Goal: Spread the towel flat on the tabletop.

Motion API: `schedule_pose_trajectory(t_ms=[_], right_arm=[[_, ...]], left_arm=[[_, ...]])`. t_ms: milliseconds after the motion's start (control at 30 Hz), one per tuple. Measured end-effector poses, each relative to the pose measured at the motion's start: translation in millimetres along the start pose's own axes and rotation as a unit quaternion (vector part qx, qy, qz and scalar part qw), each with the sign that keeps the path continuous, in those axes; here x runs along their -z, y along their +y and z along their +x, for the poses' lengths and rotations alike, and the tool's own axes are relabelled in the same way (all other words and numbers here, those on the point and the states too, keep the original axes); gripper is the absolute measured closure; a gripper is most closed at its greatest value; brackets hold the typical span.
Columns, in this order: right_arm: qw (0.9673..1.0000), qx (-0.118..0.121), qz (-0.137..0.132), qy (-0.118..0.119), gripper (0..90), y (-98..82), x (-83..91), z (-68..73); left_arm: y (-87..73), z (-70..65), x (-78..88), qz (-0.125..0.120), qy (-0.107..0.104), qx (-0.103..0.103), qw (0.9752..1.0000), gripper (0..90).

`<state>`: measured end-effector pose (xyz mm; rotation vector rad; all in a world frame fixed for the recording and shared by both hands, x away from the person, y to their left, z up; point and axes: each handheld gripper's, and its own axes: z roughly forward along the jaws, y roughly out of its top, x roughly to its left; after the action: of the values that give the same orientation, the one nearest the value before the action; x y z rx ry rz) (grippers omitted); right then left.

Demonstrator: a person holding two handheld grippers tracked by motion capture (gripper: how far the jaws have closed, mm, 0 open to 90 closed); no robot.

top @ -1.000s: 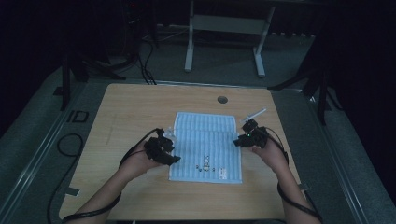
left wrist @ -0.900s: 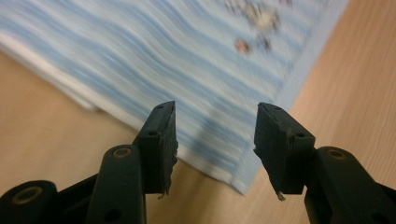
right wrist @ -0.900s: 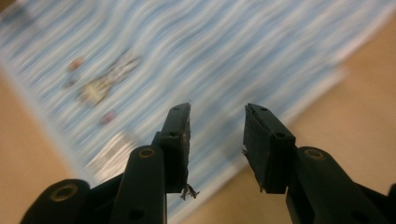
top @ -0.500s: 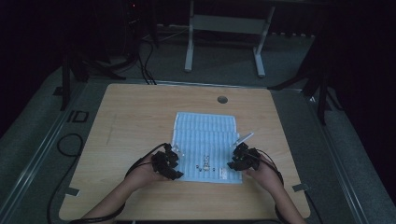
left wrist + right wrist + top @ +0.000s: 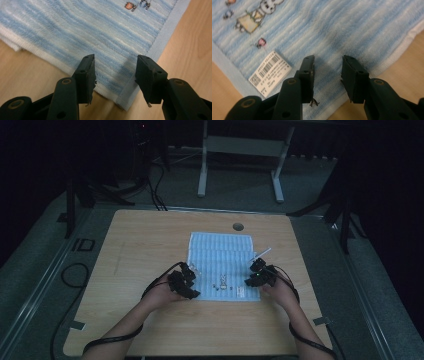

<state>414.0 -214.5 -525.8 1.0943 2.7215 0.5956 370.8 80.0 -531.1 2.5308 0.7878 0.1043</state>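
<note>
A blue-and-white striped towel (image 5: 220, 255) lies flat in the middle of the wooden table (image 5: 140, 250). It carries a small cartoon print and a white barcode label (image 5: 270, 72) near its front edge. My left gripper (image 5: 192, 281) hovers at the towel's front left corner. In the left gripper view its jaws stand apart (image 5: 115, 65) over the hemmed corner of the towel (image 5: 100, 30), not pinching it. My right gripper (image 5: 251, 278) is at the front right corner. Its jaws (image 5: 328, 63) are open just above the towel (image 5: 342, 25), beside the label.
A thin white stick (image 5: 262, 253) lies at the towel's right edge. A round cable hole (image 5: 238, 226) sits in the table behind the towel. A white table frame (image 5: 240, 150) stands on the floor beyond, and cables (image 5: 75, 270) lie to the left.
Both hands have drawn back toward the table's front edge and sunk lower, from the towel's sides to its two front corners. The towel has not moved.
</note>
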Motion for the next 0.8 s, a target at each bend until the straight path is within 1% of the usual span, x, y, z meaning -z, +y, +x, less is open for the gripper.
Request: schedule_pose_trajectory(t_ms=[33,67,133,167,200,233,267,300,333,400,433,500,567,600,633,667,700,733,800], right_arm=[[0.9998,-0.018,0.007,0.007,62.3,2.4,0.2,-5.0],[0.9995,-0.026,0.009,0.016,62.3,1.7,4.2,-5.1],[0.9996,-0.006,-0.004,0.029,60.6,-5.3,13.6,4.6],[0.9994,0.006,-0.006,0.033,59.8,-11.9,18.7,12.0],[0.9993,0.015,-0.005,0.034,59.1,-16.3,21.0,16.5],[0.9991,0.028,0.000,0.033,58.8,-23.8,24.2,23.7],[0.9989,0.035,0.001,0.029,58.8,-28.3,25.1,27.1],[0.9987,0.042,0.009,0.026,58.6,-34.8,26.0,31.7],[0.9987,0.046,0.013,0.021,58.6,-38.3,26.3,34.0],[0.9983,0.051,0.024,0.012,60.2,-45.5,25.0,38.6],[0.9979,0.063,0.018,0.000,62.0,-49.1,24.7,41.9],[0.9974,0.066,0.021,-0.016,70.7,-49.4,25.0,43.6],[0.9968,0.070,0.024,-0.030,76.6,-47.8,23.9,45.0],[0.9965,0.073,0.023,-0.034,79.4,-47.0,23.1,46.0],[0.9967,0.072,0.020,-0.034,81.7,-46.2,22.2,46.9],[0.9965,0.073,0.018,-0.036,83.7,-45.5,21.6,48.1],[0.9963,0.073,0.019,-0.041,84.9,-44.8,21.2,49.5],[0.9960,0.075,0.021,-0.044,85.6,-43.9,20.9,50.5],[0.9964,0.073,0.020,-0.039,86.1,-42.7,21.0,49.0]], left_arm=[[2.5,-0.7,-0.9,0.003,0.002,-0.001,1.0000,49.6],[3.2,-2.8,-1.4,0.004,0.003,-0.003,1.0000,49.6],[1.8,-6.1,-1.5,0.003,0.001,-0.014,0.9999,47.9],[1.0,-7.1,-1.3,0.002,0.002,-0.016,0.9999,47.6],[-0.1,-7.9,-0.5,0.004,0.002,-0.016,0.9999,47.5],[-0.8,-8.7,-0.4,0.003,0.003,-0.014,0.9999,47.5],[-1.5,-8.8,0.2,0.005,0.004,-0.018,0.9998,47.6],[-1.8,-9.3,0.2,0.005,0.006,-0.016,0.9998,47.6],[-1.9,-10.1,0.1,0.005,0.008,-0.015,0.9999,47.6],[-1.5,-11.5,0.0,0.006,0.010,-0.020,0.9997,48.1],[-1.0,-12.2,-0.1,0.007,0.011,-0.021,0.9997,49.8],[-0.1,-12.9,-0.1,0.007,0.010,-0.022,0.9997,54.2],[1.1,-14.0,-0.5,0.006,0.009,-0.015,0.9998,60.5],[1.5,-14.3,-1.4,-0.001,0.009,-0.003,1.0000,65.6],[2.0,-14.0,-1.6,-0.001,0.008,0.000,1.0000,69.7],[2.7,-14.1,-2.4,-0.003,-0.003,0.006,1.0000,75.9],[3.8,-14.3,-2.7,-0.001,-0.004,0.005,1.0000,81.4],[5.2,-14.1,-2.5,0.004,-0.003,0.003,1.0000,83.1],[7.4,-14.7,-1.1,0.006,0.000,0.005,1.0000,85.5]])
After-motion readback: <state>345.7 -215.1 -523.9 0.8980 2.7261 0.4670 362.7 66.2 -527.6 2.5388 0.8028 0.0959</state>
